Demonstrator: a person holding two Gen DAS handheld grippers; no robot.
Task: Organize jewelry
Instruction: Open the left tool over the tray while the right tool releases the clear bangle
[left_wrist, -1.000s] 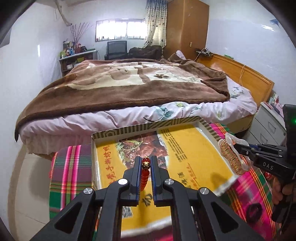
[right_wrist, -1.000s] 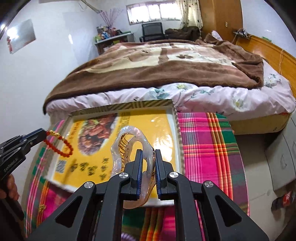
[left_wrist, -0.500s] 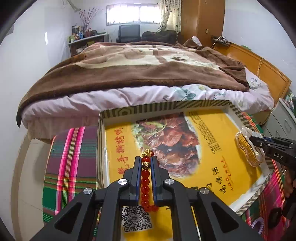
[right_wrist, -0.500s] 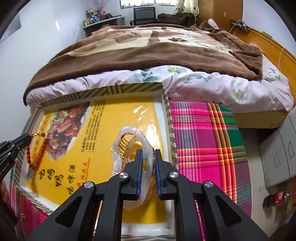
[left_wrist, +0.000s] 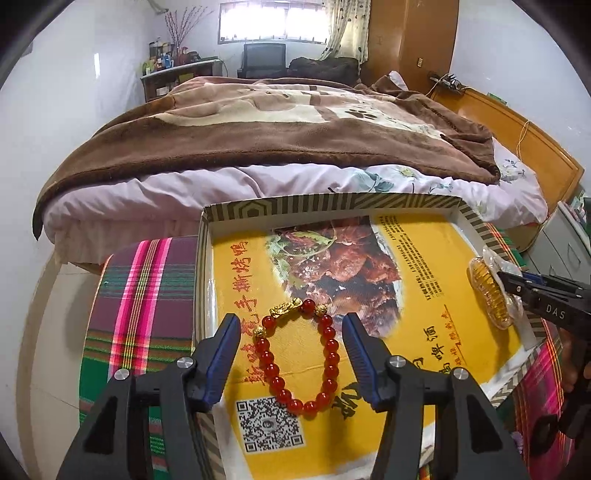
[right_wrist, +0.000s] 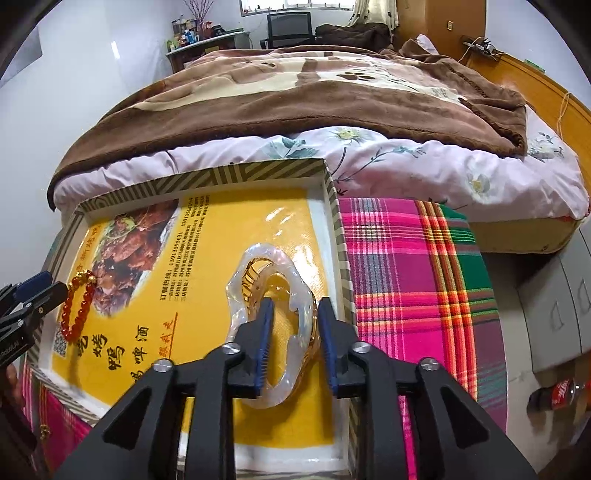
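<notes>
Both tongs have just been opened, the left tongs (left_wrist: 290, 334) parted around the bracelet (left_wrist: 301, 356) and the right tongs (right_wrist: 293, 317) around the bagged bangle (right_wrist: 275, 314), both laid in the box (left_wrist: 332, 205); each pair should be lifted straight up, clear of its piece.

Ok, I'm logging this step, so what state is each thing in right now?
Red bead bracelet: lying flat in the tray, released.
Bagged gold bangle: resting in the tray, between the right claw's fingers, no longer pinched.
Left claw: open, just been opening.
Right claw: open, just been opening.
Tray: on the plaid cloth, holding both pieces.
</notes>
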